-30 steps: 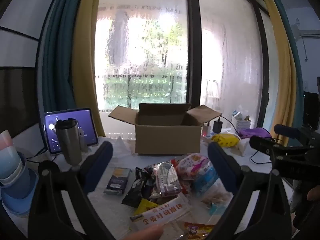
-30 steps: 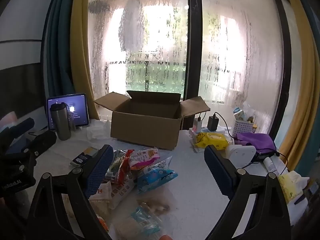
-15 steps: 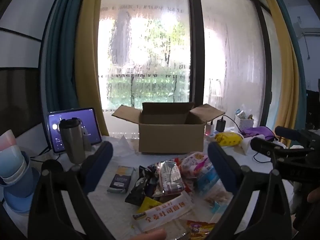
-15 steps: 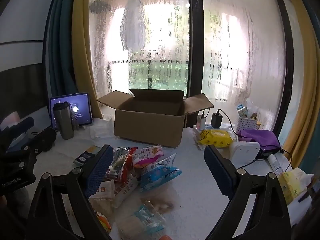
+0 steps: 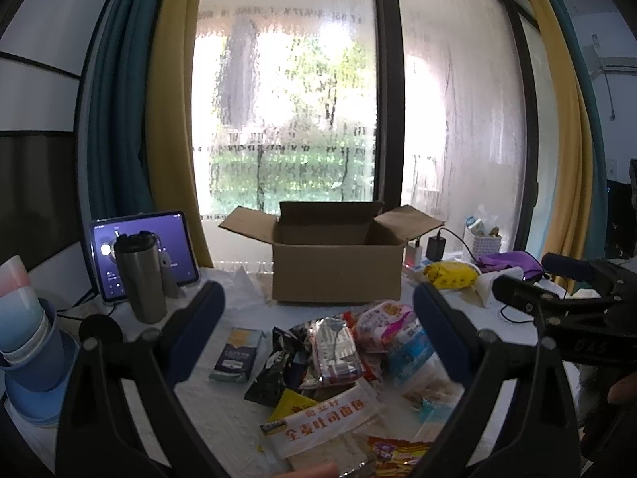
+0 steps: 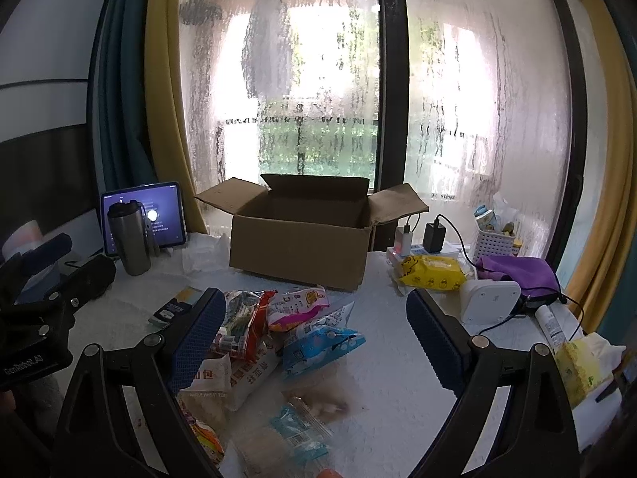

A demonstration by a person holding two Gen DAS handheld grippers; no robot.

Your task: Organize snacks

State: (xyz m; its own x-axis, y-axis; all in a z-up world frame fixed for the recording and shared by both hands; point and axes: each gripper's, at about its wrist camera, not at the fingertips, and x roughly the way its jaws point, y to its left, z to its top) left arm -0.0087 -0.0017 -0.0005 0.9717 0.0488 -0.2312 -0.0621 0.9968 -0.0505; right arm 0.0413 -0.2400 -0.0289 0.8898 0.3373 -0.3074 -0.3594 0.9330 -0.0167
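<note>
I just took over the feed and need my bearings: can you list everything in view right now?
cardboard box: one, brown, flaps open, table's far middle
snack packets: a loose pile, mixed colours, in front of the box
dark blue packet: one, lying left of the pile
steel tumbler: one, silver, upright, far left
tablet: one, screen lit, behind the tumbler
stacked bowls: several, blue and pink, left edge
yellow wipes pack: one, right of the box
purple cloth: one, far right
left gripper: open, empty
right gripper: open, empty

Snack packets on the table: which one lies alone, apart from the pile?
The dark blue flat packet lies alone, left of the pile, near the steel tumbler.
</note>
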